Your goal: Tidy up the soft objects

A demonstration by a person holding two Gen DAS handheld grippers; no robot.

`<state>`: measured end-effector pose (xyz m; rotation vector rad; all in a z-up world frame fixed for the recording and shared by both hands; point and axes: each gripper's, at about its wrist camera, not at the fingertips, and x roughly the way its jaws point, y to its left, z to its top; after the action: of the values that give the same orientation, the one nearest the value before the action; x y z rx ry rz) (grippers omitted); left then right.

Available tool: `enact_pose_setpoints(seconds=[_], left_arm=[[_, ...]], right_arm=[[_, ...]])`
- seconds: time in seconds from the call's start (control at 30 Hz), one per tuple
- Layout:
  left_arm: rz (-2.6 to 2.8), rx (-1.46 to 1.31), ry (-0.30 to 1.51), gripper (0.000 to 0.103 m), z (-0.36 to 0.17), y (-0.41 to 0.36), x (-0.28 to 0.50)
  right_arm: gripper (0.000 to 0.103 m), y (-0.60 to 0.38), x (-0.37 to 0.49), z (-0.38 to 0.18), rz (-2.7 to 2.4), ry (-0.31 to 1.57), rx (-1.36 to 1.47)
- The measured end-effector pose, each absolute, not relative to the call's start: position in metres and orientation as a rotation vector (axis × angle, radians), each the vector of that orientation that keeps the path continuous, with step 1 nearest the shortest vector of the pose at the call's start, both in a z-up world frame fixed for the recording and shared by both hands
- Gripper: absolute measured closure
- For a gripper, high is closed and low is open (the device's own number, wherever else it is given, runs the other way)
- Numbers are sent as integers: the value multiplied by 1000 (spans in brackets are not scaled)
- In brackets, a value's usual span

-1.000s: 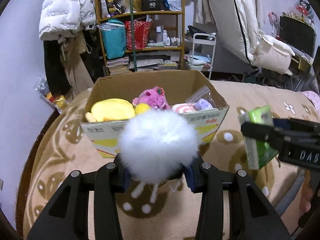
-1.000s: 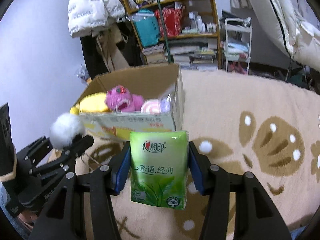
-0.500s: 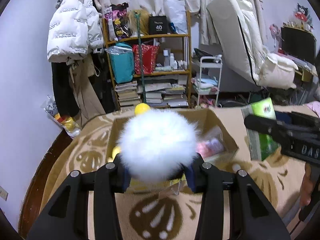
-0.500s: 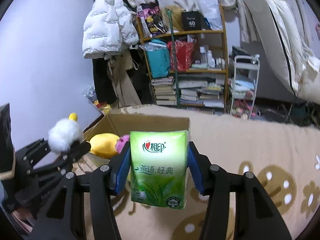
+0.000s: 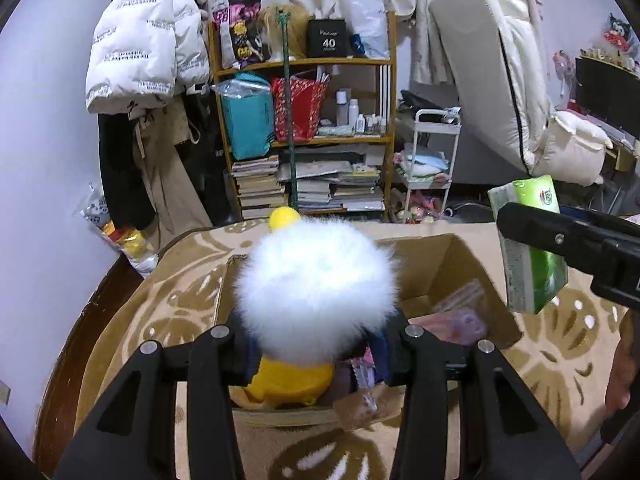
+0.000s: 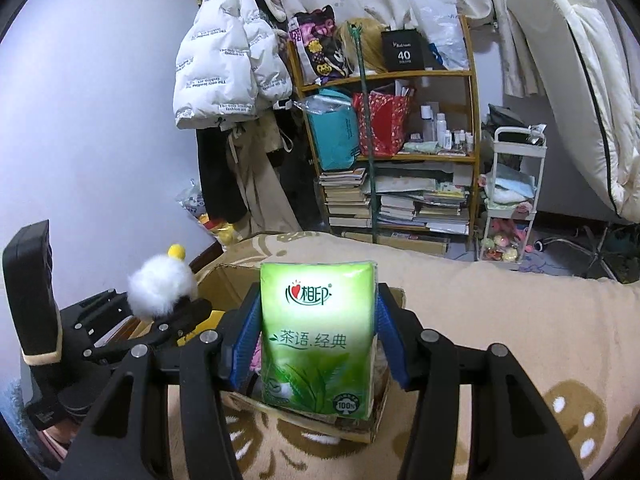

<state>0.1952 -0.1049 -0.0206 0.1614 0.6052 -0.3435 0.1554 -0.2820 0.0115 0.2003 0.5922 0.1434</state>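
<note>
My left gripper (image 5: 316, 350) is shut on a white fluffy pompom toy (image 5: 316, 292) with a small yellow ball on top, held over the open cardboard box (image 5: 452, 260). Below it in the box lie a yellow plush (image 5: 288, 380) and pink soft items (image 5: 464, 320). My right gripper (image 6: 318, 340) is shut on a green tissue pack (image 6: 318, 332), upright between the blue pads, just above the box's near edge (image 6: 352, 432). In the right wrist view the left gripper (image 6: 176, 312) with the pompom toy (image 6: 160, 288) is at the left. The tissue pack (image 5: 528, 248) shows at right in the left wrist view.
The box stands on a beige patterned blanket (image 6: 500, 320). Behind it are a wooden shelf (image 5: 304, 128) with books and bags, a white puffy jacket (image 5: 140, 36), a small white cart (image 5: 432, 160) and a folded white mattress (image 5: 492, 80). A hand (image 5: 620, 376) shows at right.
Both grippers have risen and moved forward with their loads, from in front of the box to over it. The box now appears lower in both views.
</note>
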Motion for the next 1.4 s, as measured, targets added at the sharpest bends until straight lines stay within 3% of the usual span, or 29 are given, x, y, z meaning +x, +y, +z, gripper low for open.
enact_pose_setpoints(seconds=[0.4,0.47,0.73,0.8,0.87,0.93,1.13,1.4], left_arm=[[-317,175,652,58,-41,-104,234],[-314,186,673,51,-49,-105,236],[-303,199,684,43,-57,-105,229],[-297,197,686,41,-57,-104,227],[-298,188,689,32,-56,-101,224],[-298,188,679,30,-54,-101,220],[-312,166,642,14,-39,-98,213],[-277,163,629,13,-24,-88,190]], right_arm=[[45,-289,179,-29,166,676,249],[45,-291,180,-33,169,681,249],[44,-292,189,-47,166,733,248],[41,-292,189,-49,166,741,254],[24,-293,188,-49,153,738,263],[17,-296,185,-46,132,719,282],[11,-304,174,-33,123,677,304],[8,-308,158,-20,105,645,320]])
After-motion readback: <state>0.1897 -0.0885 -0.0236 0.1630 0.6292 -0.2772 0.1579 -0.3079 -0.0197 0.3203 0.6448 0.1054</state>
